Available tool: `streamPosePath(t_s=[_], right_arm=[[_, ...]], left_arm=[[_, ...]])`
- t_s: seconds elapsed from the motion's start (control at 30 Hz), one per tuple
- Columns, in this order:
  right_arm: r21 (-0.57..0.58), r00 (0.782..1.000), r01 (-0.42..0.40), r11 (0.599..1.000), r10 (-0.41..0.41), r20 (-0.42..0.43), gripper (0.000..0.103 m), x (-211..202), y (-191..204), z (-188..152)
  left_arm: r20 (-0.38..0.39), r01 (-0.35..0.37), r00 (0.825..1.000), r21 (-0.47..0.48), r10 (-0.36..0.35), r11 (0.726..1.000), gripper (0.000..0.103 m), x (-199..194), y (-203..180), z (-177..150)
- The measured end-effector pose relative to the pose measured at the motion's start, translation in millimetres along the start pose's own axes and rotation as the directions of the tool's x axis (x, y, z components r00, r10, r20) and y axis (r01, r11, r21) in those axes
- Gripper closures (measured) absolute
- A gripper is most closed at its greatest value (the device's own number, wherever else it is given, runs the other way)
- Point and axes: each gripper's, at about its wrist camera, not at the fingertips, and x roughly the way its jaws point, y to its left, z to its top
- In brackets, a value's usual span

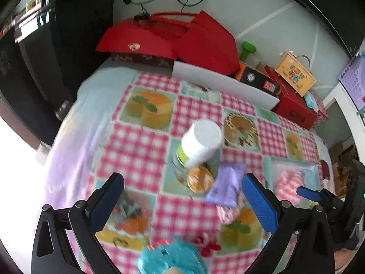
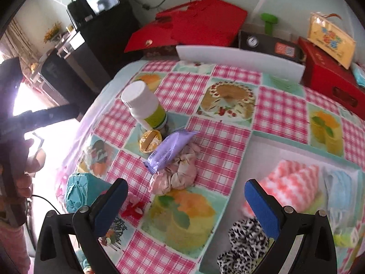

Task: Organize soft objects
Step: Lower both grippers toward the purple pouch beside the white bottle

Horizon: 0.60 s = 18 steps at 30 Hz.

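A pink scrunchie [image 2: 175, 175] lies mid-table under one end of a purple packet [image 2: 170, 150]; in the left wrist view the purple packet [image 1: 224, 186] hides most of the pink scrunchie [image 1: 225, 213]. A teal knitted piece [image 2: 78, 190] sits at the left table edge; the teal piece [image 1: 170, 259] lies just below my open left gripper [image 1: 182, 194]. My right gripper [image 2: 186, 202] is open and empty, hovering just beyond the scrunchie. A clear tray [image 2: 262, 150] at right holds a pink-white cloth [image 2: 289, 182], a light blue cloth [image 2: 340, 189] and a leopard scrunchie [image 2: 245, 244].
A white bottle with a green label [image 2: 146, 107] and a small round yellow tub [image 2: 150, 141] stand beside the packet. Red boxes [image 2: 196, 25], a white board [image 2: 239, 57] and a black box [image 2: 269, 42] line the far edge. A hand [image 2: 29, 166] holds the left gripper.
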Motion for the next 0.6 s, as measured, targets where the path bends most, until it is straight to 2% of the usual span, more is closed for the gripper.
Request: streamPosePath(t_s=[0.17, 0.27, 0.4, 0.53, 0.6], right_arm=[[-0.005, 0.998, -0.015, 1.000, 0.014, -0.063, 0.000, 14.4, 1.3, 16.2], [0.004, 0.996, -0.033, 0.999, 0.033, -0.088, 0.002, 22.9, -0.3, 27.2], [0.019, 0.989, -0.042, 0.999, 0.044, -0.139, 0.006, 41.3, -1.9, 37.6], [0.031, 0.982, -0.059, 0.998, 0.063, -0.178, 0.017, 56.2, 0.0, 43.2], [0.041, 0.979, -0.063, 0.997, 0.070, -0.189, 0.017, 61.8, 0.0, 45.5]], left_arm=[[0.018, 0.008, 1.000, 0.058, -0.009, 0.998, 0.000, 9.0, 2.8, 13.7], [-0.008, 0.006, 1.000, 0.113, -0.005, 0.994, 0.000, 16.1, -0.7, 16.4], [-0.106, 0.002, 0.994, 0.113, 0.010, 0.994, 0.000, 36.6, -1.3, 16.9], [-0.210, -0.008, 0.977, 0.115, 0.032, 0.993, 0.001, 62.5, -2.0, 13.7], [-0.262, -0.007, 0.964, 0.114, 0.037, 0.993, 0.001, 76.8, -3.6, 11.6]])
